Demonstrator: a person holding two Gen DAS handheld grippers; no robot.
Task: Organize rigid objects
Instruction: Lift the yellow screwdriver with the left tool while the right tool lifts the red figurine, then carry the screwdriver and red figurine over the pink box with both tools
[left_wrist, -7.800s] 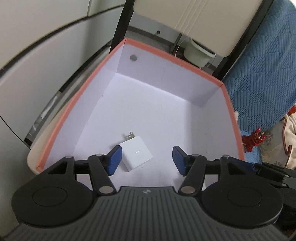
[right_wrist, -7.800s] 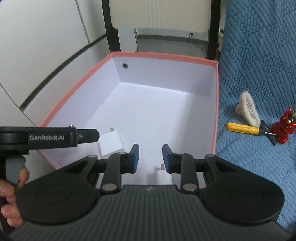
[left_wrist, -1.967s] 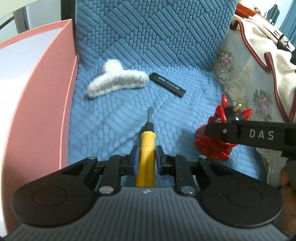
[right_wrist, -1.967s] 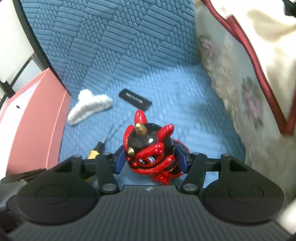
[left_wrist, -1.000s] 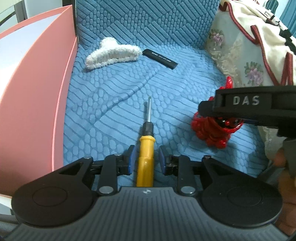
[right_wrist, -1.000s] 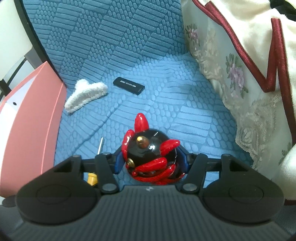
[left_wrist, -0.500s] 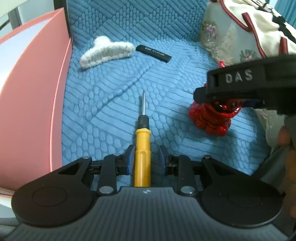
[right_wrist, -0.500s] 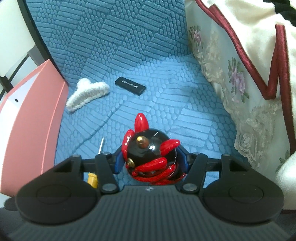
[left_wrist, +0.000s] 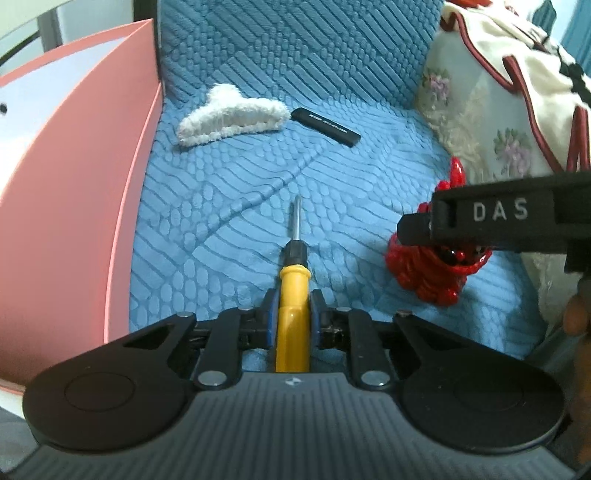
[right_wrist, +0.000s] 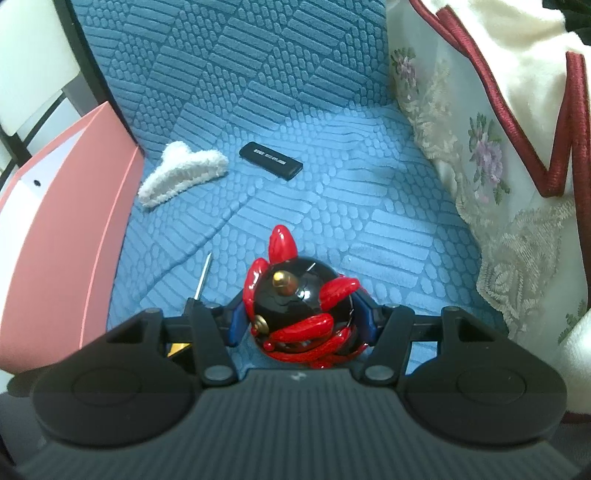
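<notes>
Left wrist view: left gripper clamped on the yellow screwdriver, shaft forward over the blue cushion, presumably for carrying to the pink box alongside. Right wrist view: right gripper pinching the red-and-black figurine, held low, pointing forward.

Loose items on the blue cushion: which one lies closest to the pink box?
The white fuzzy hair claw, almost against the pink box wall. The black stick lies further right; the screwdriver and red figurine sit in the grippers.
</notes>
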